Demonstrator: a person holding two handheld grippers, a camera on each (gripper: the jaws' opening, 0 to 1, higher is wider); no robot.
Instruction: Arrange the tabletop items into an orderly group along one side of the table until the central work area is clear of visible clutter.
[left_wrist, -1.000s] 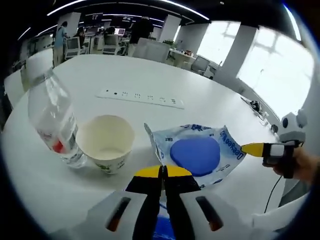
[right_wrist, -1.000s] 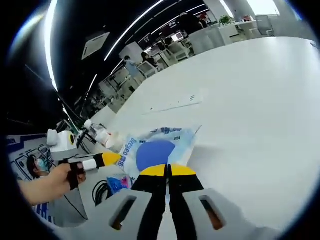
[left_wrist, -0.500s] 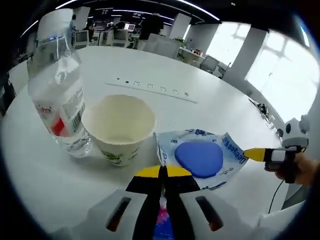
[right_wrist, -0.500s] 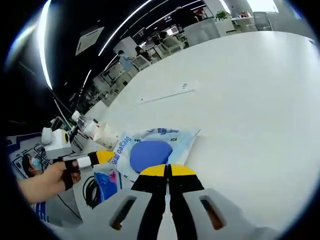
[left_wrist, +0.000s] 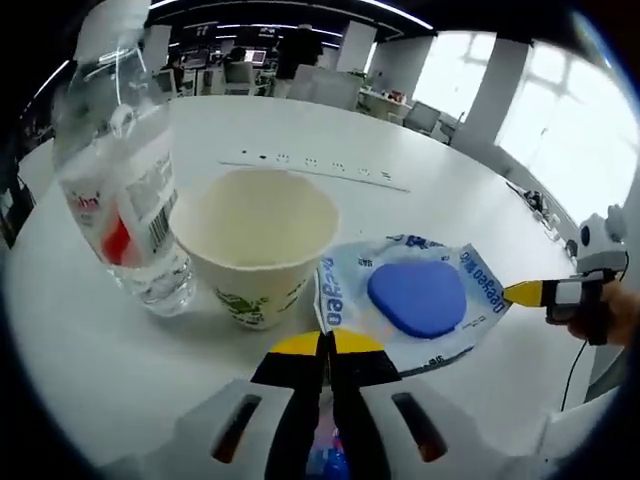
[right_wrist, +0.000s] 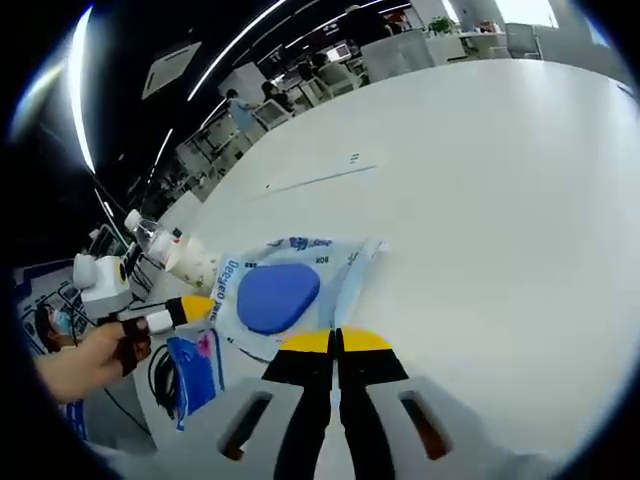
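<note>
A: Left to right: bottle (left_wrist: 125, 190) at nine o'clock, cup (left_wrist: 258, 240) touching the packet (left_wrist: 415, 300) at three. What might go wrong?

B: Left gripper (left_wrist: 325, 343) and right gripper (right_wrist: 336, 341) are clenched, empty; a nudge could tip the cup.

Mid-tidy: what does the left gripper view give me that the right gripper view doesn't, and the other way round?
Left gripper view: the paper cup seen from above, nothing in it, and the bottle with its label, close up. Right gripper view: a blue pouch and black cable by the left gripper, plus the wide far stretch of table. Both: the blue wipes packet, cup, bottle and power strip.
</note>
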